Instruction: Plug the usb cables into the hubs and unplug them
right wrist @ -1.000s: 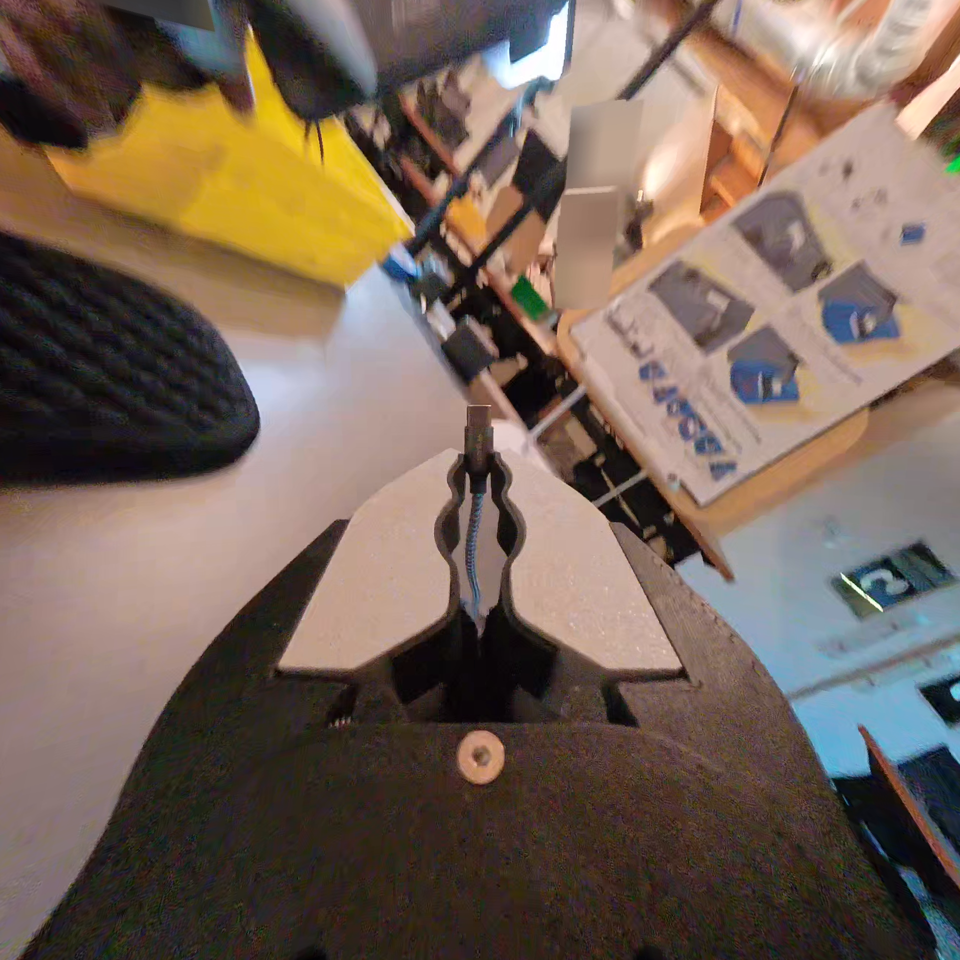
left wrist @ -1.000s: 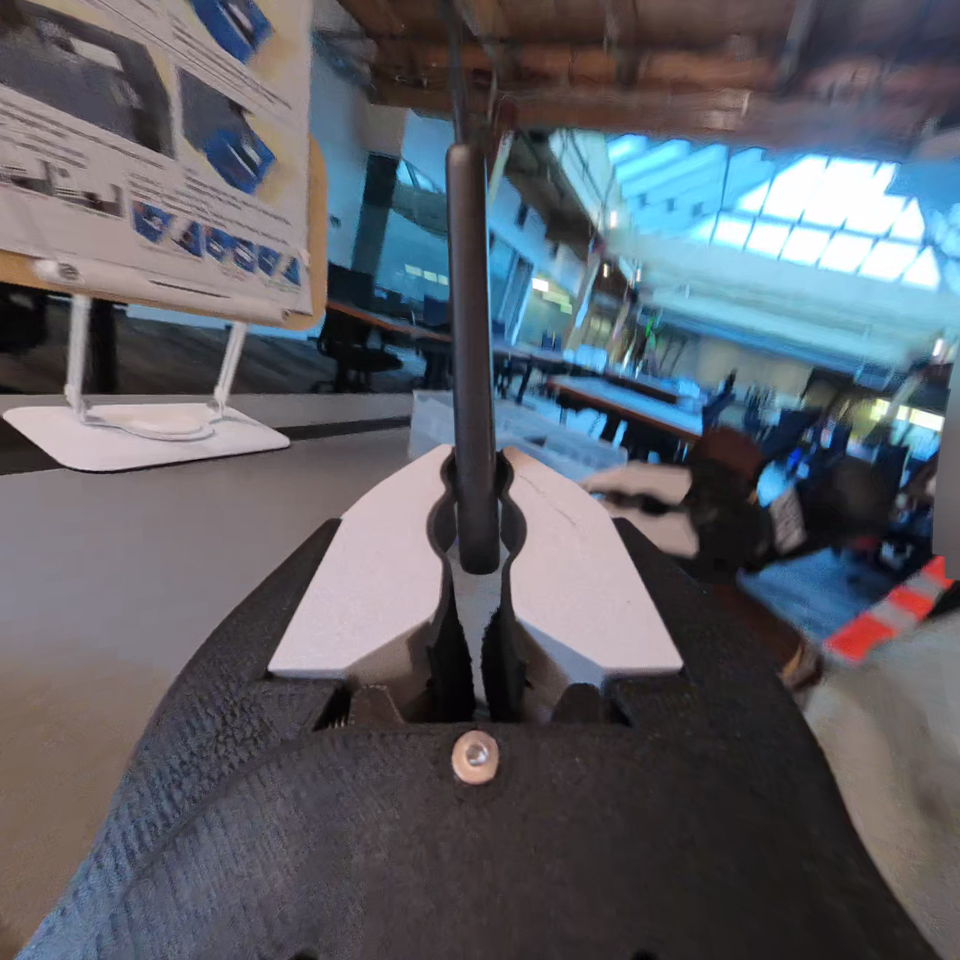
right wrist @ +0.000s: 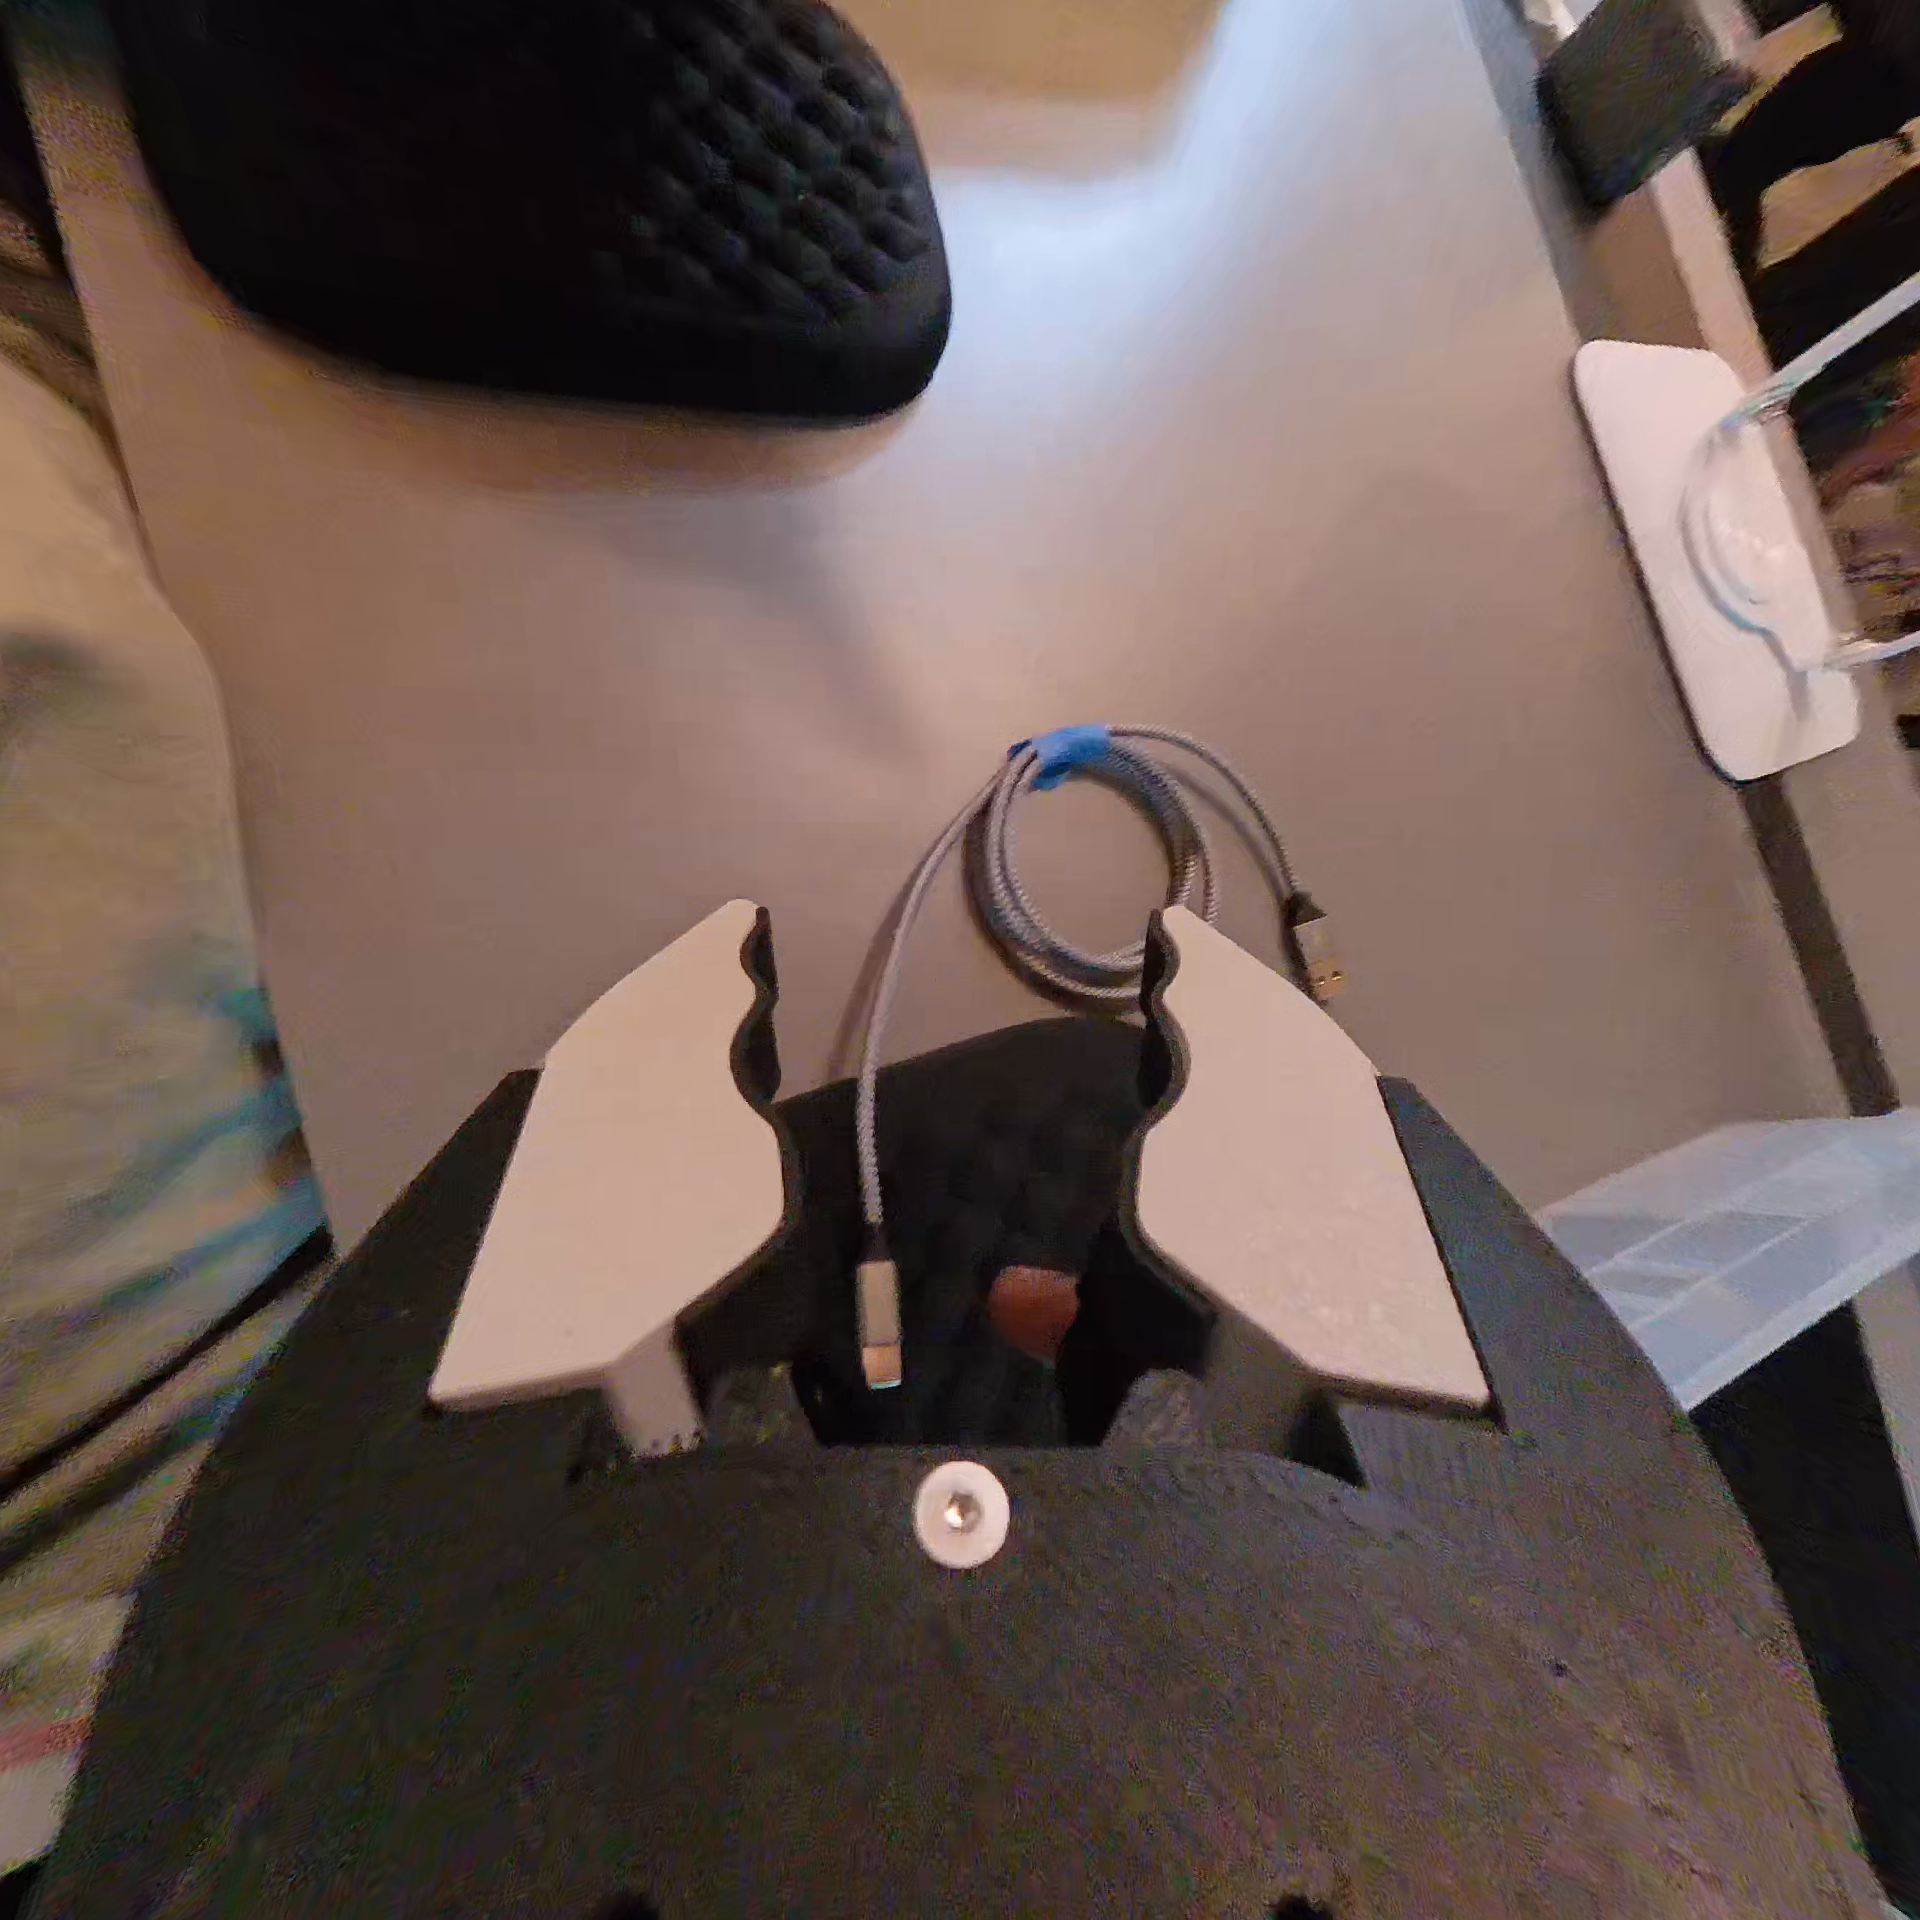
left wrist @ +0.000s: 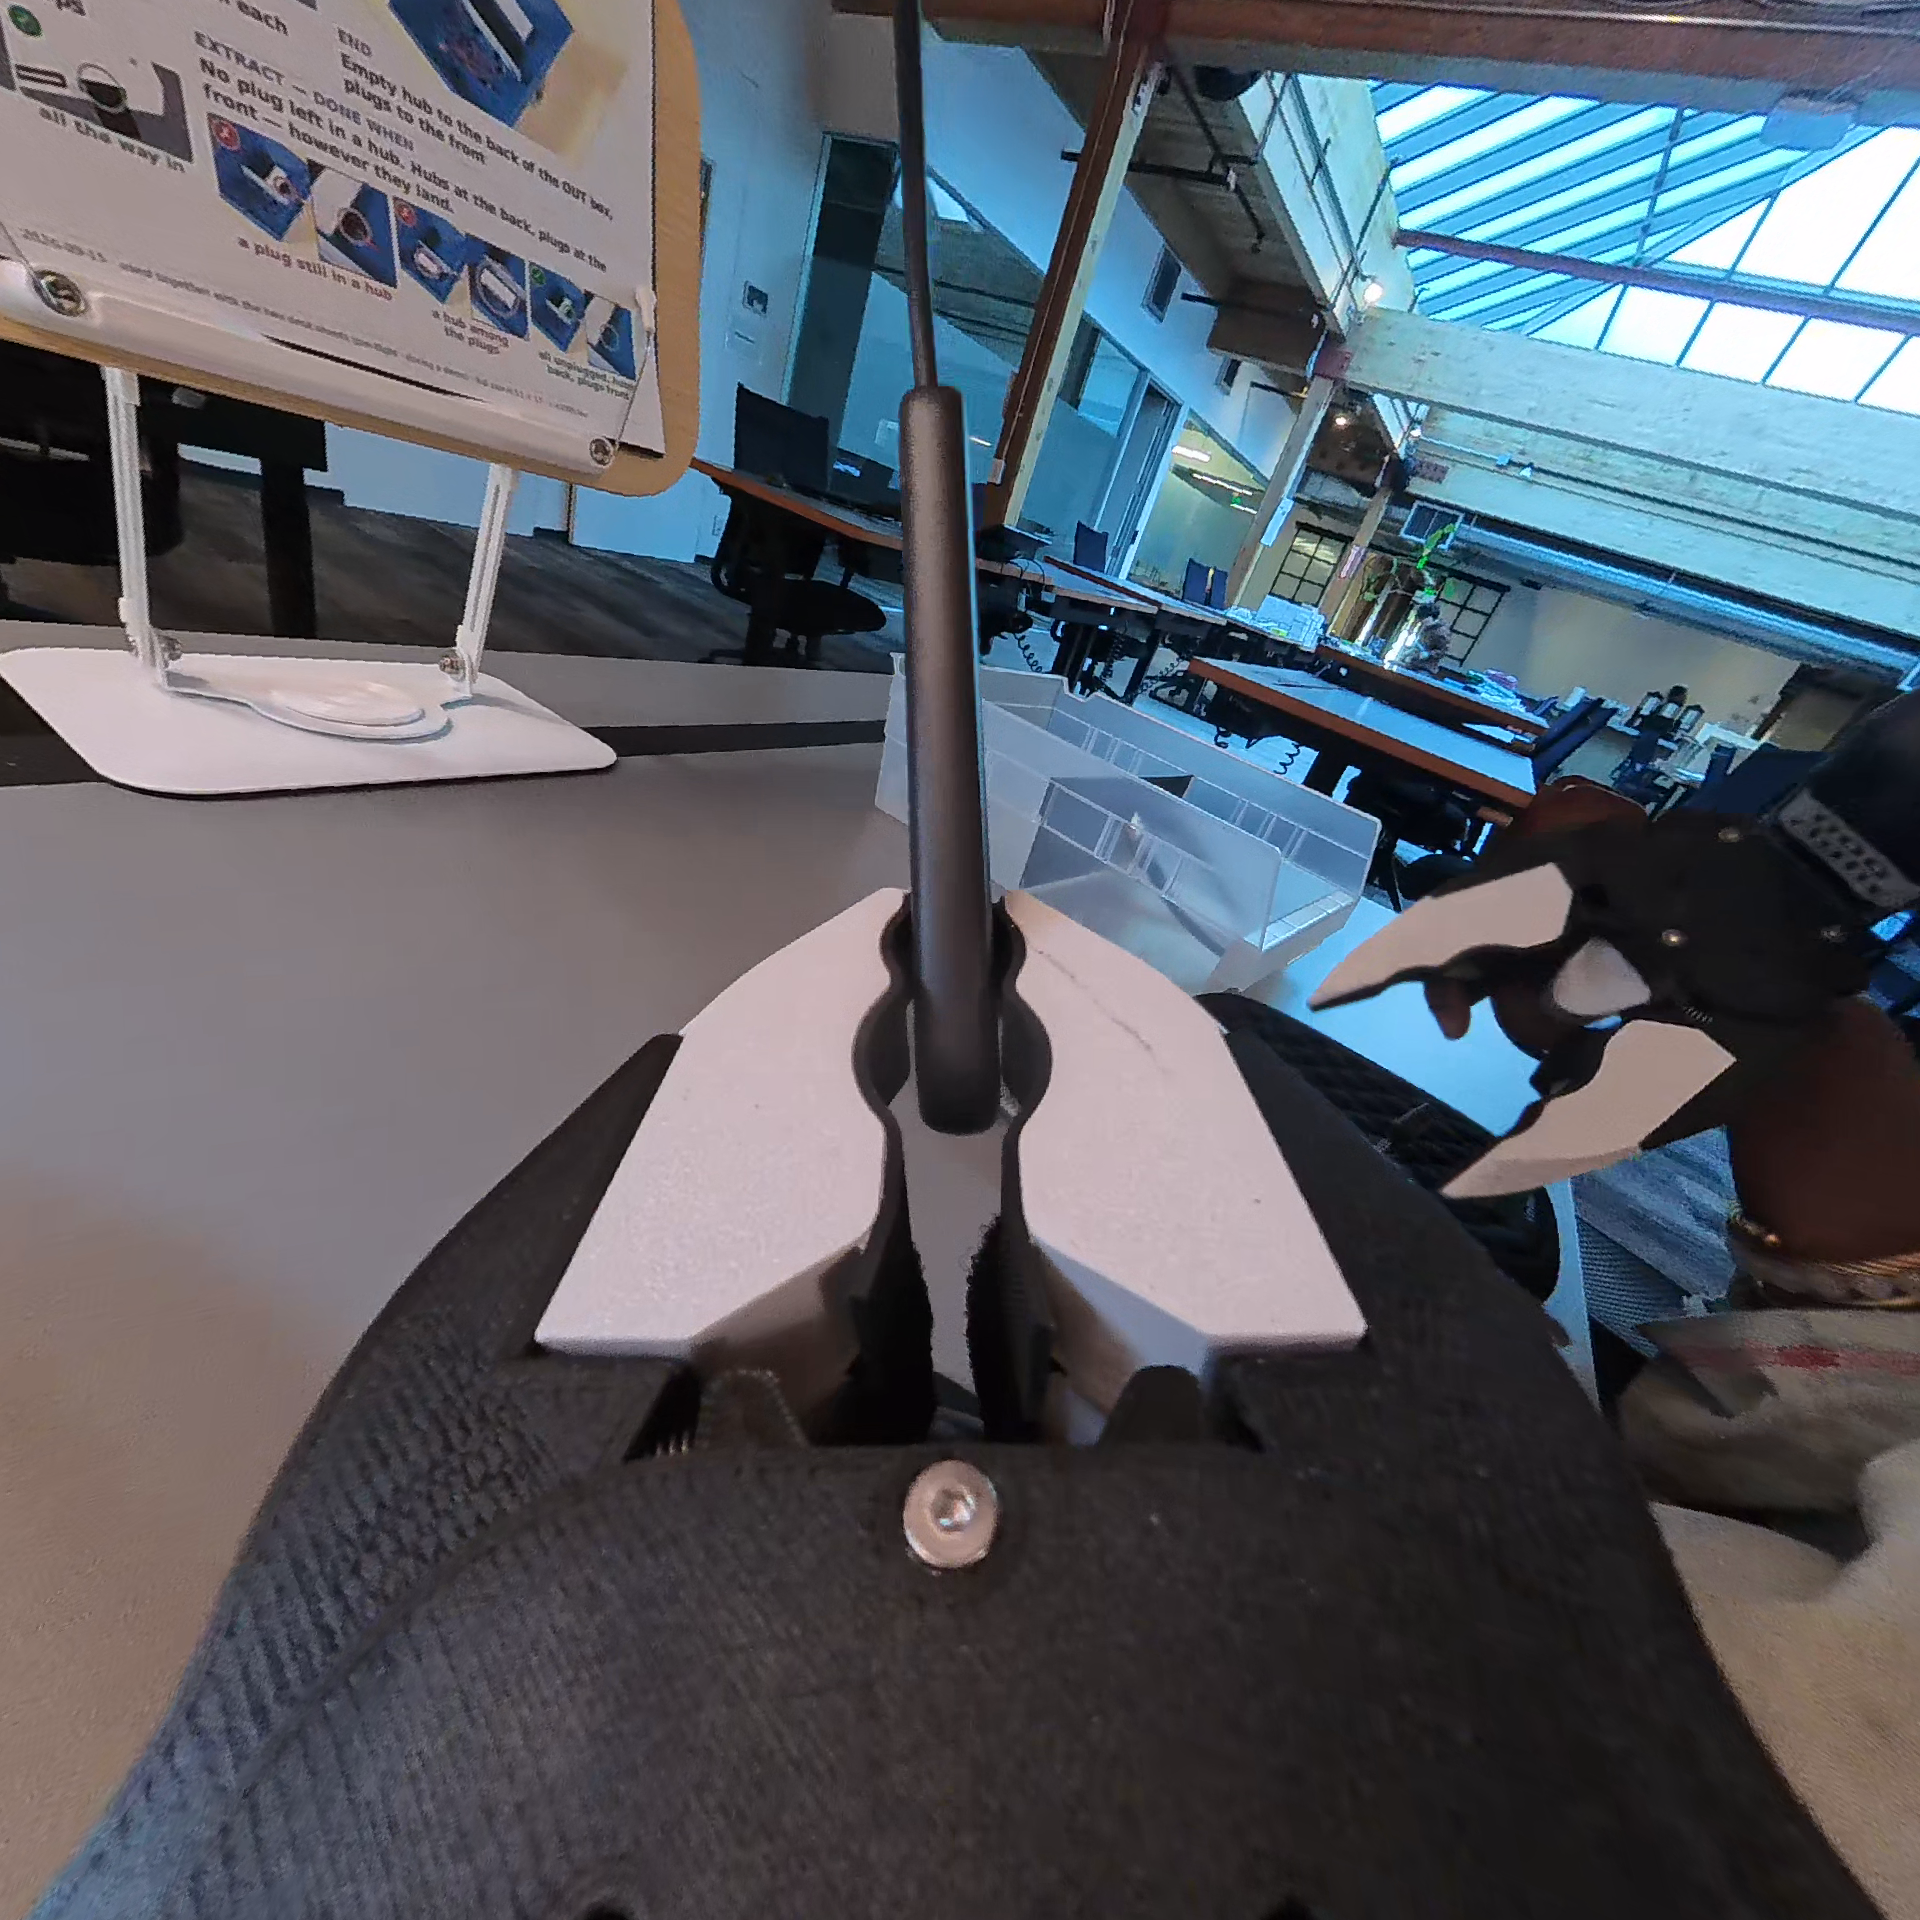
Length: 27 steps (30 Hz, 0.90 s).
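Note:
My left gripper (left wrist: 951, 914) is shut on a slim dark grey hub (left wrist: 940, 675) and holds it upright above the grey table; the hub's thin black cord runs up out of view. My right gripper (right wrist: 956, 920) is open and empty, pointing down at the table; it also shows at the right of the left wrist view (left wrist: 1382, 1091). A coiled grey braided usb cable (right wrist: 1091, 883), bound with blue tape (right wrist: 1065, 750), lies on the table under it. The cable's silver plug (right wrist: 878, 1320) lies between my right fingers, untouched, and its other plug (right wrist: 1314, 951) lies at the right.
An instruction sheet on a stand with a white base (left wrist: 312, 727) stands at the table's far left. A clear plastic bin (left wrist: 1143, 831) sits at the table's edge and also shows in the right wrist view (right wrist: 1714, 1226). The left gripper's black body (right wrist: 582, 187) is above the cable.
My right gripper has opened and let go of the braided cable, which now lies on the table, and it has tilted down toward it. My left gripper still holds the hub.

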Each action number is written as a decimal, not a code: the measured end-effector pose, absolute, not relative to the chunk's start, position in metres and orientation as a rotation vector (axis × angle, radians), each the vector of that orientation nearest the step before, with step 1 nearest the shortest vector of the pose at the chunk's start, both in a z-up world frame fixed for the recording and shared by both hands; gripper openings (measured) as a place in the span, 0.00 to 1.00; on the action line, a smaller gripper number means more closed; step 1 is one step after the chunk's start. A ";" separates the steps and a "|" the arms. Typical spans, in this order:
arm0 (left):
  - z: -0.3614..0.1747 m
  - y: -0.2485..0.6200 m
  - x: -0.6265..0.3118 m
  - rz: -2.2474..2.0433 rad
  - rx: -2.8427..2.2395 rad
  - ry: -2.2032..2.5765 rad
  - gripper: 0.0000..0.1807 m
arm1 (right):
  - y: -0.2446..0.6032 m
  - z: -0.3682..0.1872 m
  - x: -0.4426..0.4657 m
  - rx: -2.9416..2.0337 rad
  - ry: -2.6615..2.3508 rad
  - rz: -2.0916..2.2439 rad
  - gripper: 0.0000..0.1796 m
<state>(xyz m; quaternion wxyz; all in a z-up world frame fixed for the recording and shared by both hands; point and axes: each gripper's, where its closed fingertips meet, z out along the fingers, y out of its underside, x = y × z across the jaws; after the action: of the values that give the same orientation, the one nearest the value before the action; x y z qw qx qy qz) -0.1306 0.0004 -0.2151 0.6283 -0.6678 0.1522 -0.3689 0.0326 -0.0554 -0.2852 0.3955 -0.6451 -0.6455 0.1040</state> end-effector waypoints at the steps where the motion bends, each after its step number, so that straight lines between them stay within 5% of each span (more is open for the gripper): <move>1: -0.216 0.001 -0.130 -0.843 -1.534 0.350 0.07 | -0.051 -0.281 0.027 -1.619 -1.606 0.242 0.36; 10: -0.216 0.001 -0.130 -0.855 -1.536 0.350 0.07 | -0.013 -0.344 0.002 -1.908 -1.460 0.295 0.22; 19: -0.217 0.000 -0.127 -0.867 -1.542 0.363 0.07 | -0.012 -0.347 0.001 -1.899 -1.492 0.256 0.06; 27: -0.216 0.002 -0.129 -0.864 -1.536 0.348 0.07 | -0.017 -0.299 -0.003 -1.534 -1.485 0.223 0.04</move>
<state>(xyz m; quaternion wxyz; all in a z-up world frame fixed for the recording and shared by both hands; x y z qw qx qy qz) -0.1295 0.0016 -0.2165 0.6232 -0.6687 0.1515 -0.3763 -0.0029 -0.0167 -0.2991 0.4771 -0.6280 -0.6080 0.0914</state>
